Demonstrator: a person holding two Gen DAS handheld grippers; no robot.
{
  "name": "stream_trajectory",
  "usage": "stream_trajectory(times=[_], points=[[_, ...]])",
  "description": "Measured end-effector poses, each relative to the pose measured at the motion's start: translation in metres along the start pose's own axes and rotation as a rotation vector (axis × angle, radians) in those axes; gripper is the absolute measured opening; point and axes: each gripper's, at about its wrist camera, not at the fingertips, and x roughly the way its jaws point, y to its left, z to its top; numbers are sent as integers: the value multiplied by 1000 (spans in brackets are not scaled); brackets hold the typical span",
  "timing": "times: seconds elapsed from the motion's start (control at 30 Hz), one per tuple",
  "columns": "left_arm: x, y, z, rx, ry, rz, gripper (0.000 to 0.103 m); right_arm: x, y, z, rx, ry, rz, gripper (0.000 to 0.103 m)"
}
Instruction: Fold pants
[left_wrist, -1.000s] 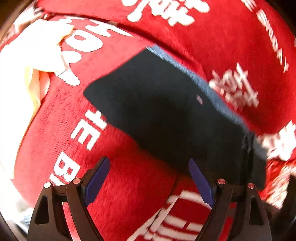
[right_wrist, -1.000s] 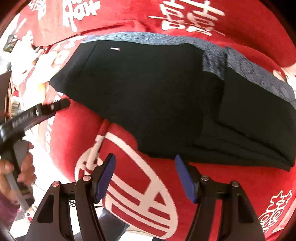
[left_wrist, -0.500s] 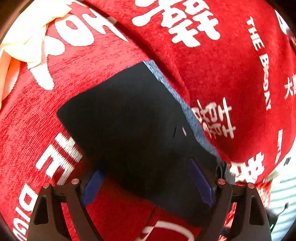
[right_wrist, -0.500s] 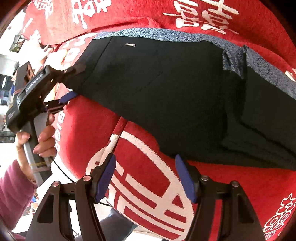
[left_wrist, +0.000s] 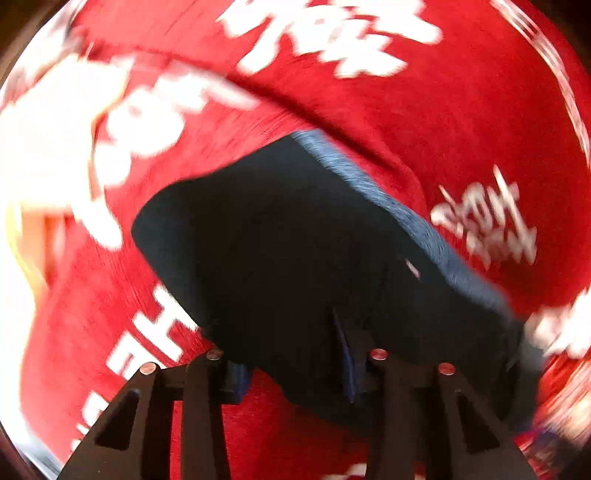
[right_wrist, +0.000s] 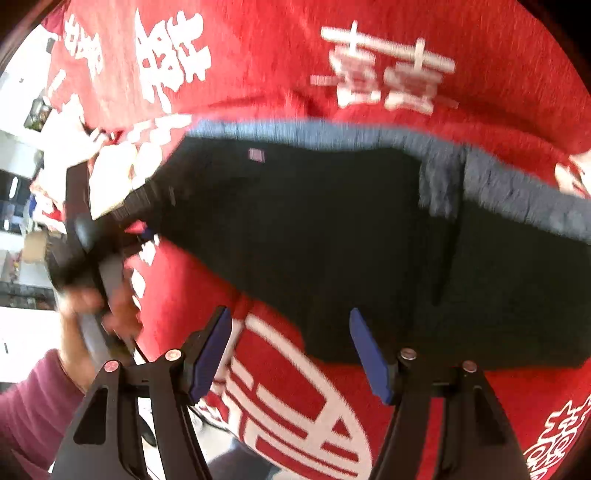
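Your left gripper (left_wrist: 291, 373), jaws just closing, pinches the black pants (left_wrist: 295, 251) on the red blanket (left_wrist: 424, 129); only the right view shows your right gripper (right_wrist: 291, 354) spread, empty.

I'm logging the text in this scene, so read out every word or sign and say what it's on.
"囍": white sign on the red blanket, right wrist view.
Other white characters and letters on the blanket: too blurred to read.
Small tag on the pants: too small to read.
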Motion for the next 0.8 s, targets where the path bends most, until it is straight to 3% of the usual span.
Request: stream_trajectory(times=[0.13,0.2,0.37,0.53,0.7,0.73,0.77,0.8], points=[[-18,-62,-25,428,-177,178,36,-14,15,55,-36,-33,81,74],[-16,-77,-33,514,-202,211,35,-12,28,79,-72,-14,121,82],[-15,-91,-40,611,-242,258,35,23,91,133,-213,146,258,82],[-24,-89,-45,630,-253,267,36,80,160,147,-393,324,194,82],[-25,-85,-46,608,-247,261,36,126,183,153,-444,409,90,80],[-26,-84,-46,606,-244,260,36,135,179,153,-437,426,53,53],[-25,-85,-46,602,-233,251,36,139,174,153,-424,434,52,33],[-26,-86,-47,600,-233,248,36,138,167,154,-393,422,73,21]])
